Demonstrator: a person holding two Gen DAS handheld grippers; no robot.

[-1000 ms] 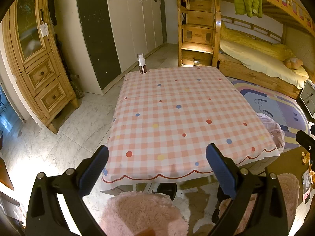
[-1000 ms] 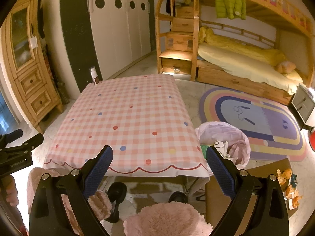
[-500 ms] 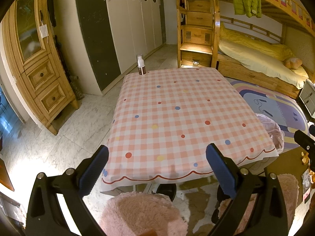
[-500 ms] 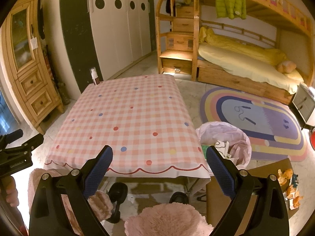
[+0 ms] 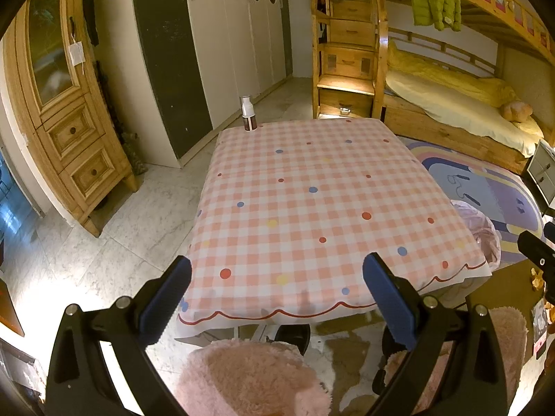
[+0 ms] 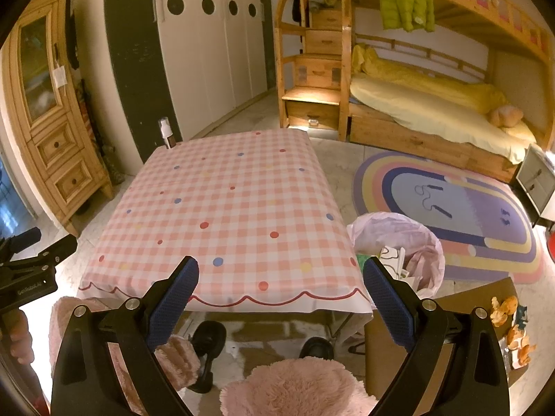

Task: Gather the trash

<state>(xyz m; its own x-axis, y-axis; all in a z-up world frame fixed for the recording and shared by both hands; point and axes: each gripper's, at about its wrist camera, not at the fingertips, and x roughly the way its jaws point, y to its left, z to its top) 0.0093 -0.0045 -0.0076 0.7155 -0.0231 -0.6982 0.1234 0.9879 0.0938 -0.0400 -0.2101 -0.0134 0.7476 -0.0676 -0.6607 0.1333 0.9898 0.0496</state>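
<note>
Basically nothing left on the table (image 5: 312, 208) except one small bottle (image 5: 248, 114) upright at the far left corner; pink checked cloth otherwise bare. Trash bag (image 6: 399, 242) on the floor just beside the table's right edge, mouth open, paper scraps inside; only partly visible from the left wrist view.

Bottle: probably light, rigid plastic, smooth sides, likely tips easily given tall narrow shape. Best taken around the dark lower body, not the white cap. Contents unknown, can't tell if empty.

Bag: thin film, soft, no stiffness; rim collapses if pulled from one side.

Left gripper (image 5: 275, 277) spread wide, holding nothing, hovering off the near table edge. Right gripper (image 6: 281, 272) same: spread wide, nothing held, near edge, closer to the bag.

Bottle well apart from both grippers; long reach across the table, left side closer.
</note>
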